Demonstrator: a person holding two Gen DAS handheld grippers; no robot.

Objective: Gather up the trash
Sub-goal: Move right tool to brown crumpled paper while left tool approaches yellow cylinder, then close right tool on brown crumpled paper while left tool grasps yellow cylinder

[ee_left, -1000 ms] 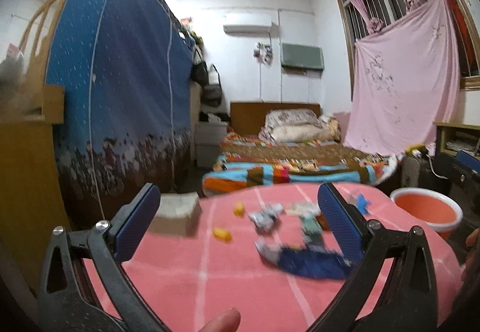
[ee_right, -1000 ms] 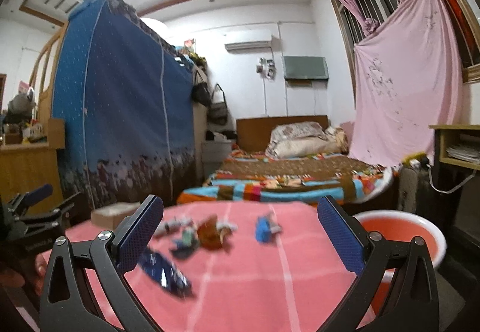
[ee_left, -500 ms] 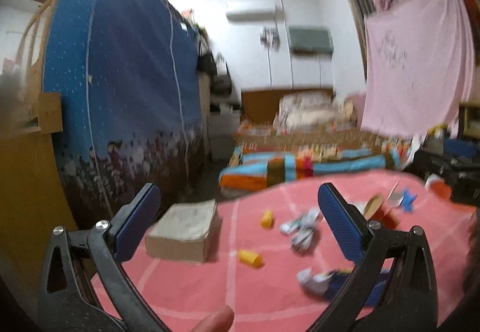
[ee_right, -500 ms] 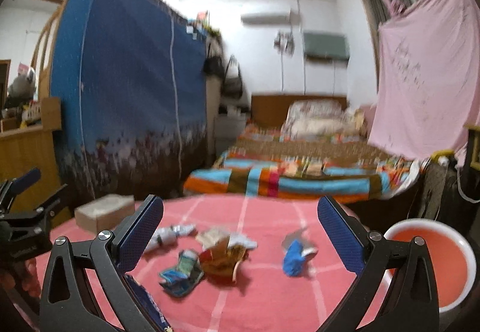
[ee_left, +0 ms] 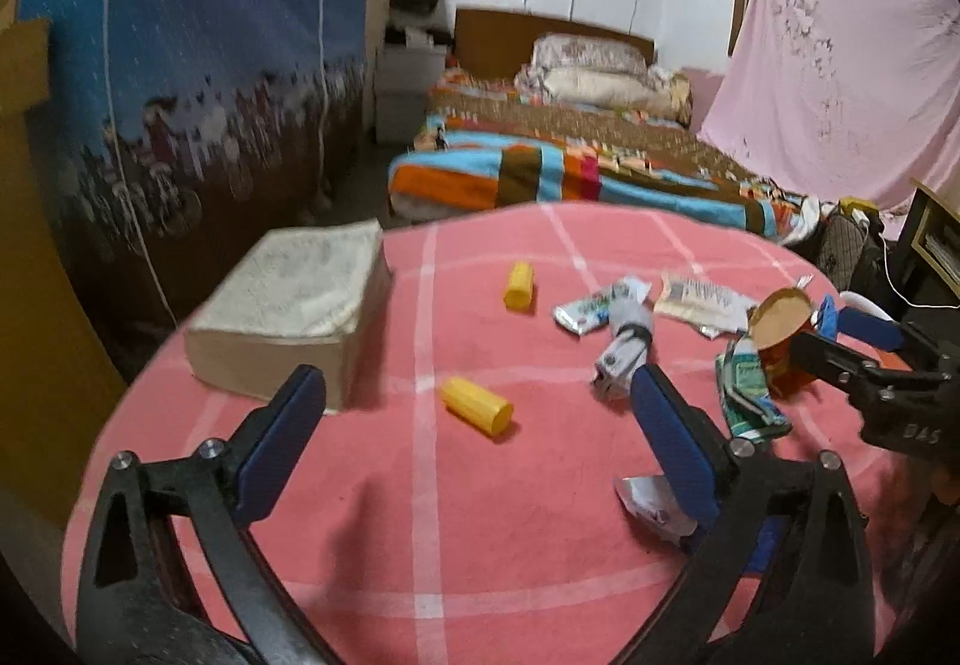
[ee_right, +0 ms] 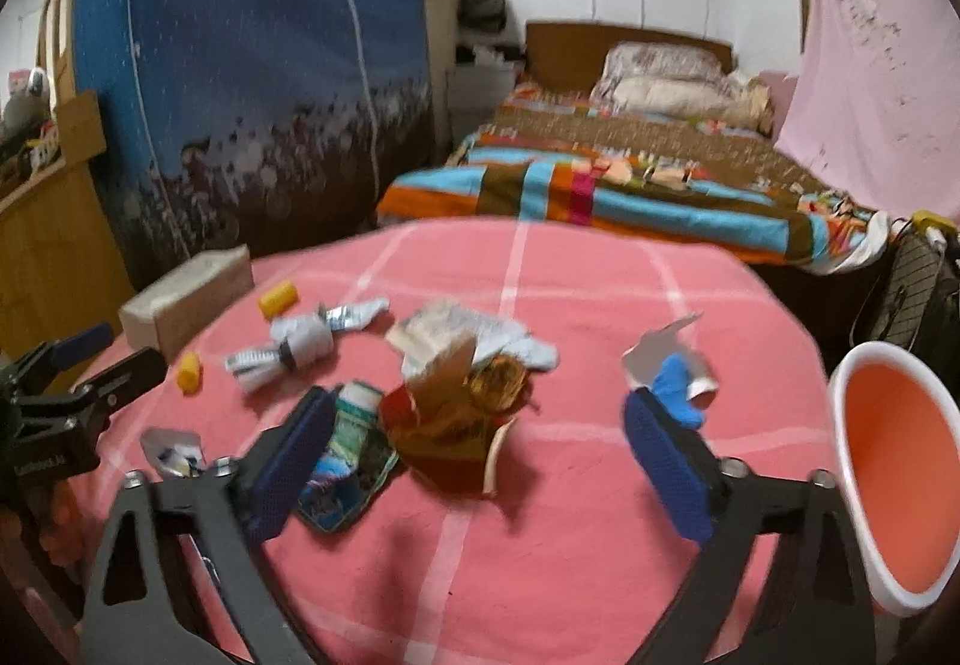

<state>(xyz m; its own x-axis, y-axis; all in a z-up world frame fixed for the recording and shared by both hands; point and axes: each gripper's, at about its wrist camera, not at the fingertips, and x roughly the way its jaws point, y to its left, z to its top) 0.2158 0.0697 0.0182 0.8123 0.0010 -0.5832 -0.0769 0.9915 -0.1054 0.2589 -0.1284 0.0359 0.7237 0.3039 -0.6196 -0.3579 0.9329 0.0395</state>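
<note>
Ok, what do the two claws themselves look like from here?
Both match: the left claw and right claw have black, open-framed arms with triangular cut-outs and silver bolts, tipped with blue textured pads. White lettering marks the body of each, too blurred to read. No cables or sleeves show.

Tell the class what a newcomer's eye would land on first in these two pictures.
First, the round table under a pink checked cloth, littered at its middle with crumpled wrappers around a torn red-brown snack packet. Next, the orange plastic basin with a white rim at the table's right edge. Behind, a bed with a bright striped blanket fills the far room.
</note>
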